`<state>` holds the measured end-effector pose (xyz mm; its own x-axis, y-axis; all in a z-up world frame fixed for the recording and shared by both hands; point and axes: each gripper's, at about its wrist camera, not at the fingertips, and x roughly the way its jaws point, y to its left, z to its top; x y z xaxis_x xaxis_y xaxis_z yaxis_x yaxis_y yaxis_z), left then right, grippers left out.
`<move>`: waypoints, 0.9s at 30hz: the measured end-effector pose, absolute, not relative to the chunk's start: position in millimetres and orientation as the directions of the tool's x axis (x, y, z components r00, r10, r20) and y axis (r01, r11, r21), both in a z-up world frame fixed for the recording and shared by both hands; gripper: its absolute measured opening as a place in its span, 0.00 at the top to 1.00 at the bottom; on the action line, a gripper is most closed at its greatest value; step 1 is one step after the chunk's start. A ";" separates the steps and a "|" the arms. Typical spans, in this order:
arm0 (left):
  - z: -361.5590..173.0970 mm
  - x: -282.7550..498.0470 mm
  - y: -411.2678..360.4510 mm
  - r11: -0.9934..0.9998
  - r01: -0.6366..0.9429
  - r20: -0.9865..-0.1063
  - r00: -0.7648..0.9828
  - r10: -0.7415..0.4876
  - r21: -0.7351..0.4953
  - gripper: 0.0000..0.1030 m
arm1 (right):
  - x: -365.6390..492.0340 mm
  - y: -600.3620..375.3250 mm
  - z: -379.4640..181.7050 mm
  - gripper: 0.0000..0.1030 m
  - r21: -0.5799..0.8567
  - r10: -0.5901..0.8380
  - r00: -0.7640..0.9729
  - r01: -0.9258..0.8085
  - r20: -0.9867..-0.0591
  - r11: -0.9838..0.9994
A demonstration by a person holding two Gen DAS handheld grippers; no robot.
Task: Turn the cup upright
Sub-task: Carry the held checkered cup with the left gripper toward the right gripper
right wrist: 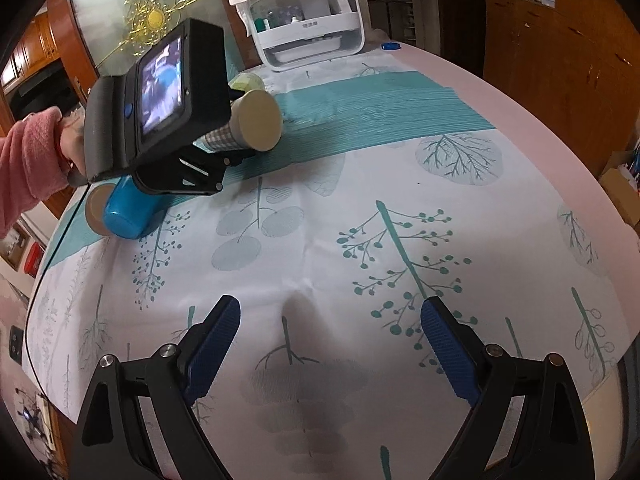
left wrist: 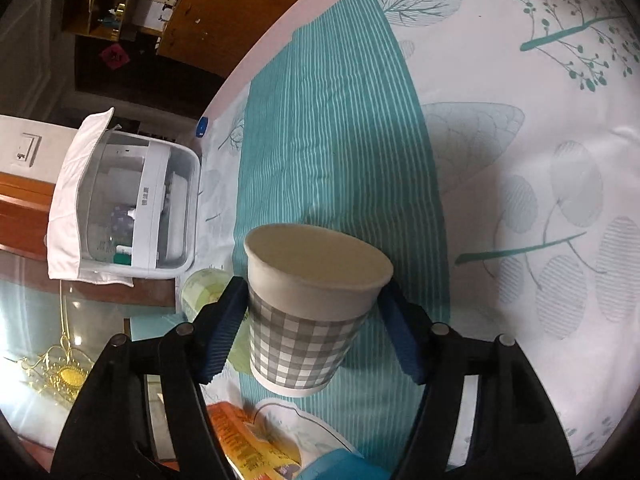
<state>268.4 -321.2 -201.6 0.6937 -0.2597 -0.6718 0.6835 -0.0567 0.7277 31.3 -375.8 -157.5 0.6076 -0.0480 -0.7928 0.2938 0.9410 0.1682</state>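
Observation:
A paper cup (left wrist: 308,312) with a grey check pattern and white rim sits between the blue pads of my left gripper (left wrist: 312,320), which is shut on its sides. In the right wrist view the cup (right wrist: 250,126) is tilted on its side, held above the teal stripe of the tablecloth, its mouth facing right. My right gripper (right wrist: 332,344) is open and empty, low over the white leaf-print part of the cloth.
A blue cup (right wrist: 128,212) lies on its side near the table's left edge. A white storage box (right wrist: 308,20) under a cloth stands at the far end. A green-patterned cup (right wrist: 247,80) lies behind the held cup. A printed packet (left wrist: 248,444) lies below the left gripper.

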 end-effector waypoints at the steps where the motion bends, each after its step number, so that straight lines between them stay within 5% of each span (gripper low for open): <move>1: -201.1 264.8 -320.1 -0.058 0.684 -0.674 0.695 -0.251 0.727 0.37 | 30.9 -377.1 -156.4 0.10 0.170 -0.047 0.606 0.296 -0.794 0.940; 13: -169.5 177.8 -276.1 0.136 0.770 -0.742 0.638 -0.206 0.624 0.37 | -2.1 -370.3 -142.1 0.10 0.233 0.006 0.618 0.287 -0.786 0.929; 21: -127.2 120.4 -229.8 0.424 0.853 -0.864 0.436 -0.252 0.306 0.37 | -27.0 -358.4 -143.7 0.09 0.342 0.115 0.597 0.281 -0.794 0.897; 27: -112.7 118.5 -170.3 0.676 0.730 -0.917 0.198 -0.347 -0.098 0.38 | -37.7 -335.1 -140.1 0.09 0.363 0.163 0.593 0.234 -0.788 0.902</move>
